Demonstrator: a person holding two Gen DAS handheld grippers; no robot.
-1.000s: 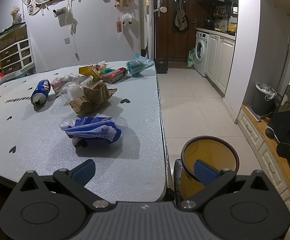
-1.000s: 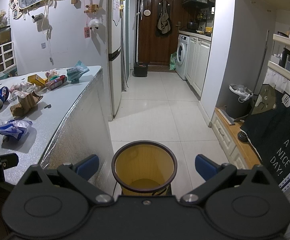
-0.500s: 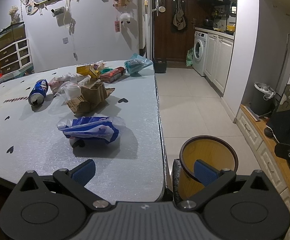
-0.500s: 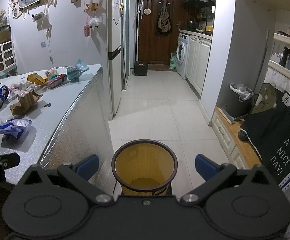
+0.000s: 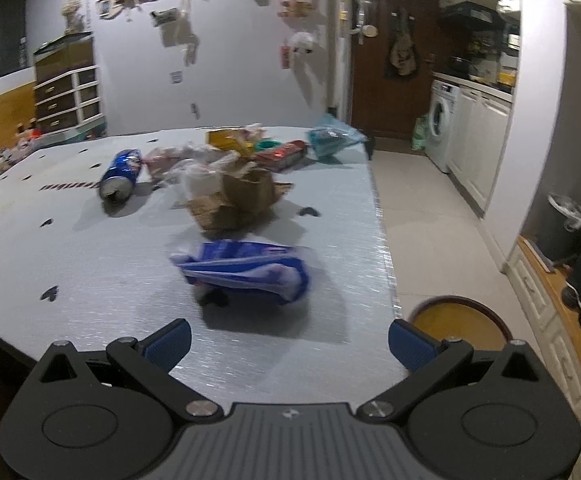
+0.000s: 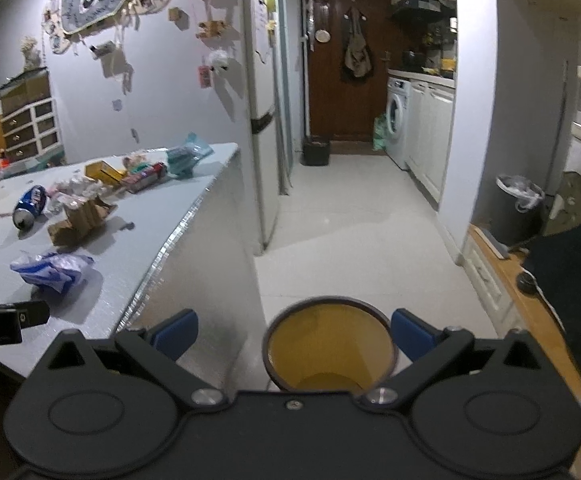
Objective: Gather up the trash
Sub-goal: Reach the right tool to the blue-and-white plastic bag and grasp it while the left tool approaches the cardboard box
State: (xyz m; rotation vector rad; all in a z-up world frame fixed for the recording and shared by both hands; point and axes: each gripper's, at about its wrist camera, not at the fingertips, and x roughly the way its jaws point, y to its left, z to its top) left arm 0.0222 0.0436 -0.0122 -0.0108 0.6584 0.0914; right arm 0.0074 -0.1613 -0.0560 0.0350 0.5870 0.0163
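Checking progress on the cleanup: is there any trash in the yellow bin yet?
No, the right wrist view looks straight into the yellow bin and its inside is bare.

My right gripper (image 6: 293, 334) is spread wide, empty, over a yellow bin (image 6: 329, 354) on the tiled floor (image 6: 354, 232); to my left, a grey table (image 6: 130, 248) holds a crumpled blue wrapper (image 6: 52, 271), torn cardboard (image 6: 78, 220), a blue can (image 6: 29, 205) on its side; my left gripper (image 6: 6, 318) pokes in at the left edge.

White front-loading washing machine (image 6: 397, 122) beside white cabinets (image 6: 430, 136); dark wooden door (image 6: 344, 68) behind; tall grey fridge (image 6: 260, 120); brown drawer chest (image 5: 68, 92).
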